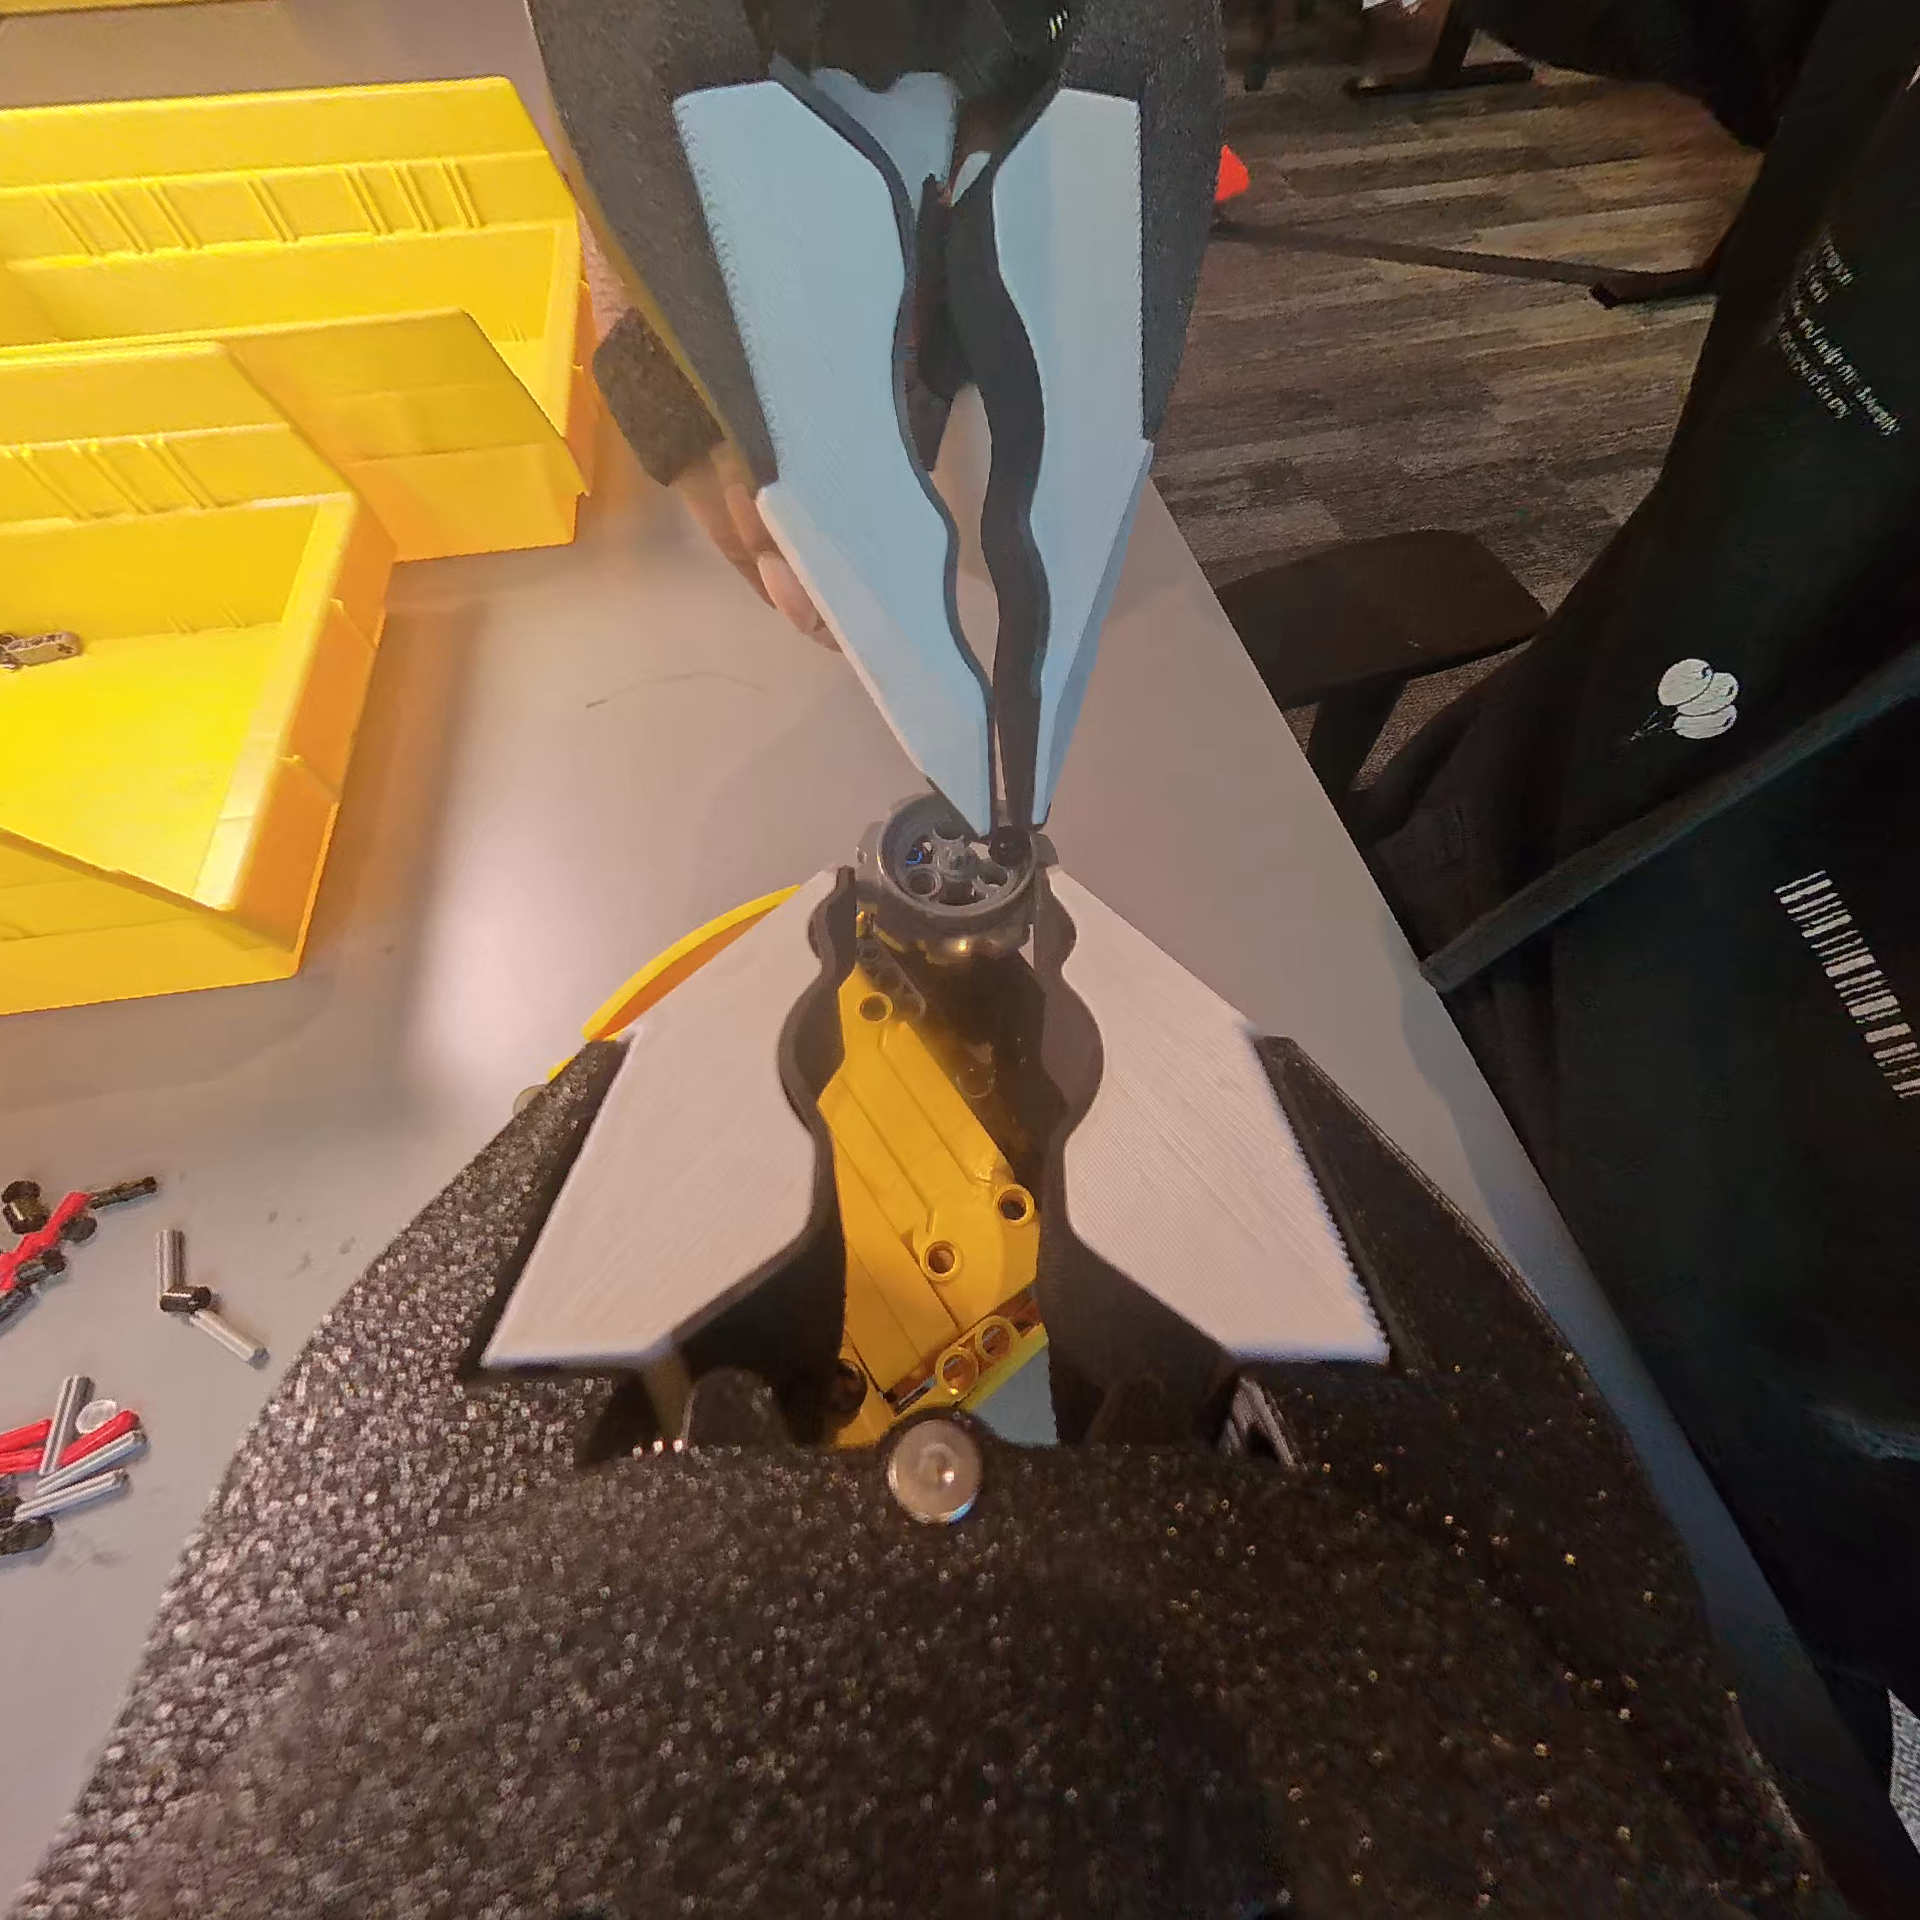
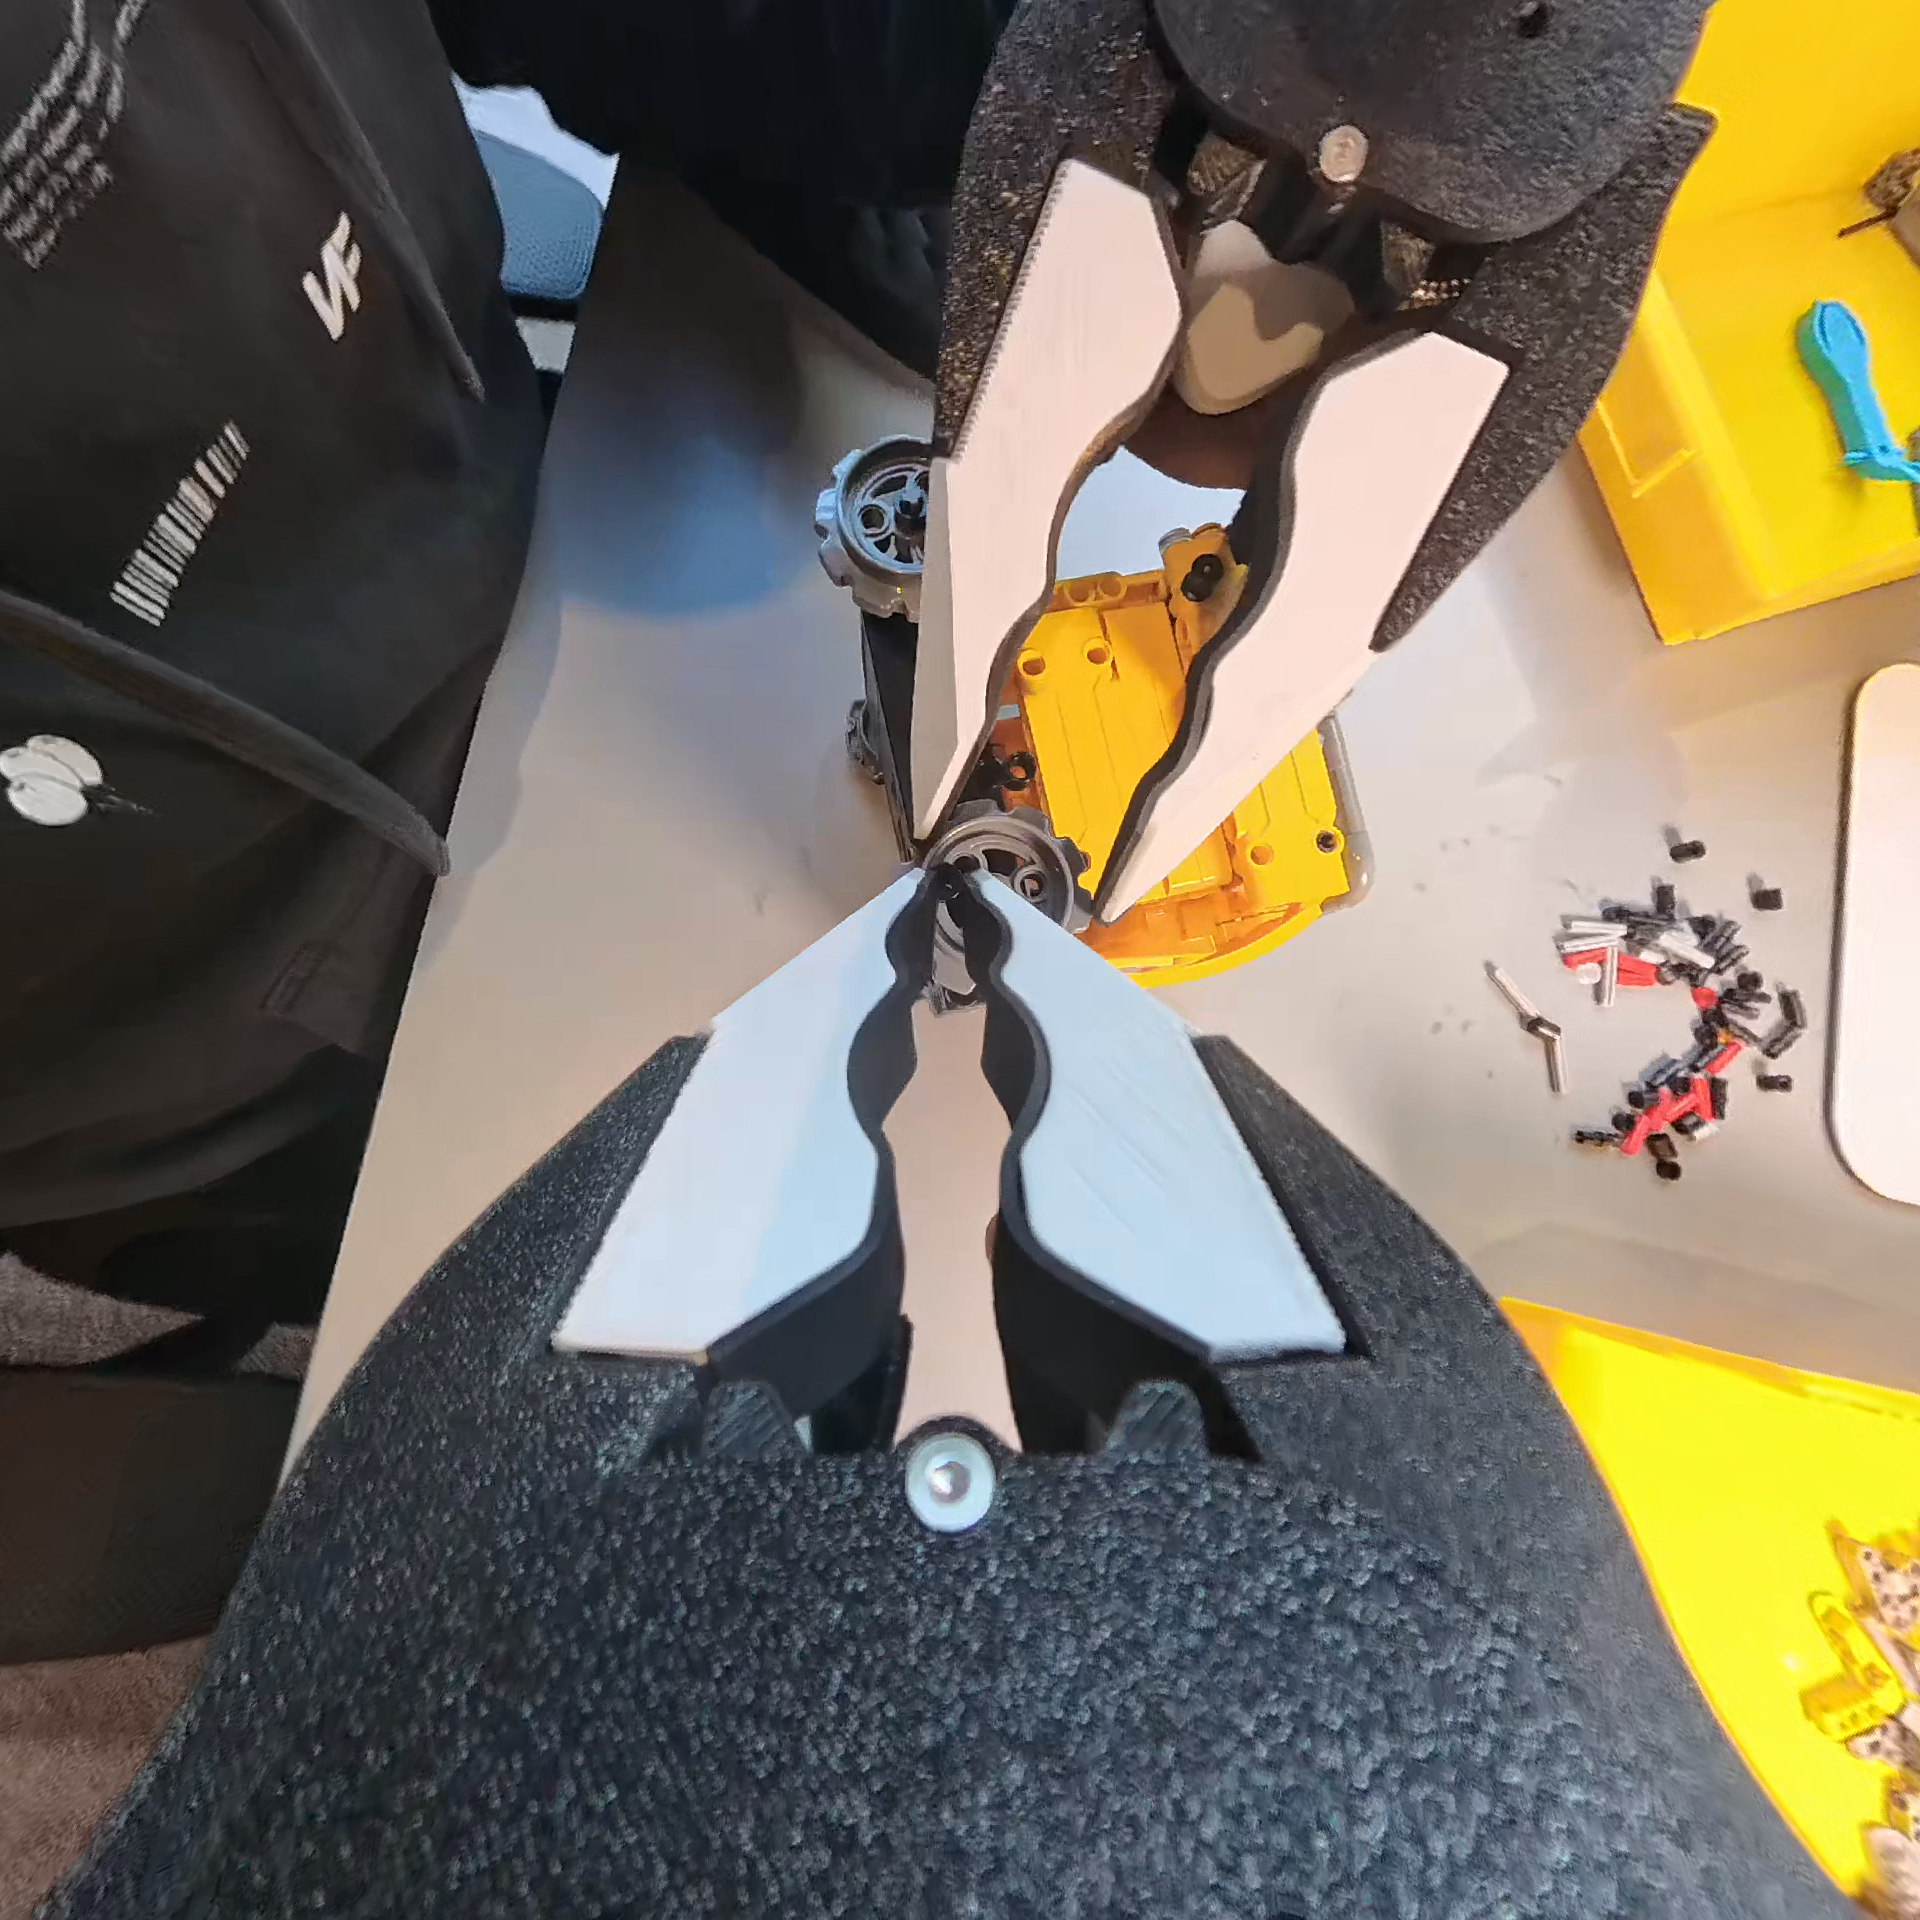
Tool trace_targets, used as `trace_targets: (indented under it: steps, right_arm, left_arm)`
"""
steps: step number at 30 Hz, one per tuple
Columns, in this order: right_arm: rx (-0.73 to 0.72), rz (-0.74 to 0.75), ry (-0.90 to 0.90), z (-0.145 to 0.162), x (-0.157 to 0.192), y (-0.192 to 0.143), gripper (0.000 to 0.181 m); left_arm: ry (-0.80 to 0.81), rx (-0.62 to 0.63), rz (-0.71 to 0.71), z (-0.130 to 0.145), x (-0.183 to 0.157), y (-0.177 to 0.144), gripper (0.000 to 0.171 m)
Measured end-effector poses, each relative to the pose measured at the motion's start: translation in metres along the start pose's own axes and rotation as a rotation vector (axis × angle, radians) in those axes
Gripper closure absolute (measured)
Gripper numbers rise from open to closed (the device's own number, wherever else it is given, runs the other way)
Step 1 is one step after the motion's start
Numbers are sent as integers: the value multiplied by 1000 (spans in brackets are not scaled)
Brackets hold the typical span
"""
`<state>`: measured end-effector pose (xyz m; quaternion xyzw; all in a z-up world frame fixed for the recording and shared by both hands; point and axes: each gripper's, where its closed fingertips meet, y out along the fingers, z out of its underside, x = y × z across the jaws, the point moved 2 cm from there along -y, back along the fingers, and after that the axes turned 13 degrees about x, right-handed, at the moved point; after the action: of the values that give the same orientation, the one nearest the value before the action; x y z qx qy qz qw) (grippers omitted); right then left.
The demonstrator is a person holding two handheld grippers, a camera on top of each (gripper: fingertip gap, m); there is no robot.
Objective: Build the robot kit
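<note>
- So the landmark here is the yellow brick-built vehicle (image 2: 1122, 727) sitting on the grey worktop (image 2: 665, 790), close to the worktop's edge.
- Left gripper (image 1: 940, 894) has its jaws spread around the vehicle body, one finger on each side, tips right by the dark grey wheel (image 1: 948, 873) at the end of the vehicle nearest the other gripper.
- Can't really tell if the left jaws are actually squeezing the body or just straddling it.
- Right gripper (image 2: 951, 883) comes at that same wheel from the opposite side, jaws nearly pressed together and pinching a small black pin (image 1: 1006, 844) right at the wheel's face.
- The pin sits at one of the holes near the wheel's rim, off-centre from the hub.
- A second grey wheel (image 2: 883, 525) is on the vehicle's far end, same side, toward the person.
- A person in a black hoodie (image 2: 208, 623) is right up against the worktop edge beside the vehicle.
- On the other side of the vehicle, well apart, there's a loose scatter of small parts (image 2: 1673, 1013), black, red and grey pins and axles.
- Yellow bins (image 1: 239, 499) sit farther out past those parts; one holds a blue tool (image 2: 1849, 390).
- A pale rounded board (image 2: 1881, 935) lies just beyond the scatter, away from the vehicle.
</note>
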<state>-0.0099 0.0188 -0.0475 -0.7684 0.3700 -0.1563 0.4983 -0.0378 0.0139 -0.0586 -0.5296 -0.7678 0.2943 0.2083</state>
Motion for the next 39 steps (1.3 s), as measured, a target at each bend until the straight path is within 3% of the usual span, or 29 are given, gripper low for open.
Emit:
trace_targets:
  steps: [11,19,27,39]
  right_arm:
    - [158,-249,-197,-5,1,2,170]
    - [195,-239,-227,0,0,5,175]
    - [71,-151,-114,-4,-16,-13,172]
    - [192,-116,-136,5,-12,-2,174]
  left_arm:
    - [6,-1,1,0,0,0,140]
    - [10,-17,13,1,0,-2,141]
    - [6,-23,14,1,1,-2,141]
    - [9,-14,3,0,0,-1,141]
